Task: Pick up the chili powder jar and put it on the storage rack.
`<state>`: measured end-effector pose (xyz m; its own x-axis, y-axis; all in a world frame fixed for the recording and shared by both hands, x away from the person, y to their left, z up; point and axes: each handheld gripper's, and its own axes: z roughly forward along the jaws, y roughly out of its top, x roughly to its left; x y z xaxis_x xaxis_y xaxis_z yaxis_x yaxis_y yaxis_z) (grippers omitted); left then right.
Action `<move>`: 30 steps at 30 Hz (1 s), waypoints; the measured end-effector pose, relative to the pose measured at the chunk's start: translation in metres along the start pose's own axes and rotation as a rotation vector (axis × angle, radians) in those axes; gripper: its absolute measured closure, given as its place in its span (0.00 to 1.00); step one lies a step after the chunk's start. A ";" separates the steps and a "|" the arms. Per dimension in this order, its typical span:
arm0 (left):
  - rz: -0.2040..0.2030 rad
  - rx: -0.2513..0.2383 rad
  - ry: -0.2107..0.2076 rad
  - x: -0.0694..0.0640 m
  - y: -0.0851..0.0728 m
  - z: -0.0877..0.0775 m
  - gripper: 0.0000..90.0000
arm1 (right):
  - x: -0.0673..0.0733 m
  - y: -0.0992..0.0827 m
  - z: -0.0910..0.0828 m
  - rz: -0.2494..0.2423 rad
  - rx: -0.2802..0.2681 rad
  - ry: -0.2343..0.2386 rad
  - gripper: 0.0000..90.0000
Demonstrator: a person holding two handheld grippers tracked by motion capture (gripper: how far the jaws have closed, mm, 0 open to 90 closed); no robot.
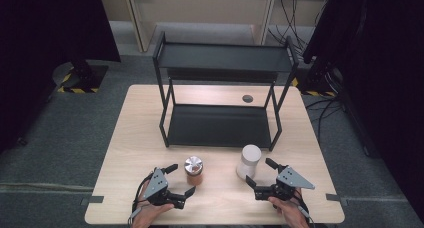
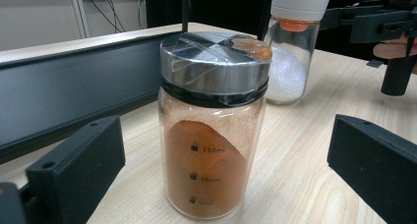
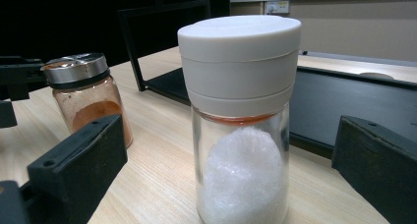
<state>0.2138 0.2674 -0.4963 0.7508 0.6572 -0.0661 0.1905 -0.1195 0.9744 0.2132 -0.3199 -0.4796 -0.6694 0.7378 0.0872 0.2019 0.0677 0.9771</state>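
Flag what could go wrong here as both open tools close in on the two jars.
1. The white-lidded jar is tall and narrow; a high or off-centre pinch by the right tool could tip it.
2. The orange jar is smooth glass, so the left tool may slip.
3. The jars stand close to the rack, and a lift could clip its frame.

You have two glass jars upright on the table, near its front edge and well apart from each other. The spice jar (image 1: pixel 194 170) on your left has a shiny metal lid, closed, and holds orange-brown powder sloped to one side — volume marks are printed on its glass. The white-lidded jar (image 1: pixel 248 161) on your right is taller, its cap on, and holds white crystals — heaped roughly halfway up.
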 end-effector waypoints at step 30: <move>-0.002 -0.023 0.027 -0.001 -0.002 -0.003 0.00 | 0.004 -0.002 -0.002 0.001 -0.018 0.012 0.00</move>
<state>0.2104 0.2691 -0.4976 0.7329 0.6775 -0.0623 0.1767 -0.1011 0.9790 0.2087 -0.3185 -0.4808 -0.6780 0.7294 0.0908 0.1902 0.0548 0.9802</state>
